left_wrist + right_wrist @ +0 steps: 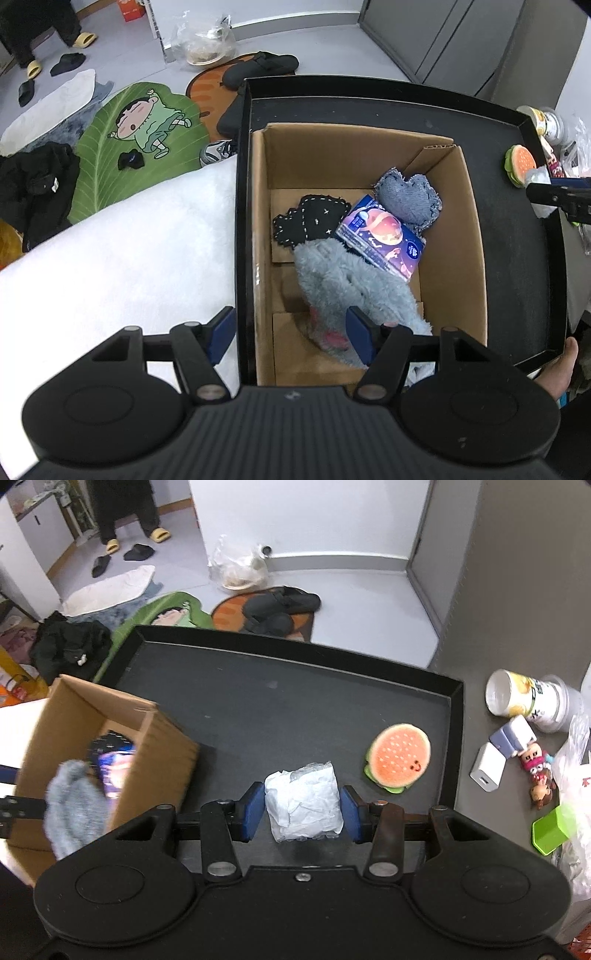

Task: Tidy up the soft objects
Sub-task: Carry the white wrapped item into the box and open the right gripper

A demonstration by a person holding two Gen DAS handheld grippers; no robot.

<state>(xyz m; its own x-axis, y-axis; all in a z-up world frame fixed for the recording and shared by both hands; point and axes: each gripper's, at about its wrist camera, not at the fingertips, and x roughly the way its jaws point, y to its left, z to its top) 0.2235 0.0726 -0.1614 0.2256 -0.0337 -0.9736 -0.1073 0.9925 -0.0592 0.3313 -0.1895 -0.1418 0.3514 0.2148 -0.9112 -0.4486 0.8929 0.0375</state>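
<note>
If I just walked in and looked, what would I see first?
Probably the right claw squeezing a crinkly white packet over the black tray. Right beside it on the tray sits a smiling plush hamburger. Over on the left, a cardboard box already holds a fluffy blue-grey plush, a colourful pack with a planet picture, a denim heart and a stitched black piece.

black raised-rim tray surface [295, 716], open cardboard box [162, 738] at its left end, burger-shaped plush [400, 758] lying flat near right rim, grey surface [517, 590] beside tray with tipped cup [524, 698], white charger [487, 768], small doll figures [539, 771]
</note>
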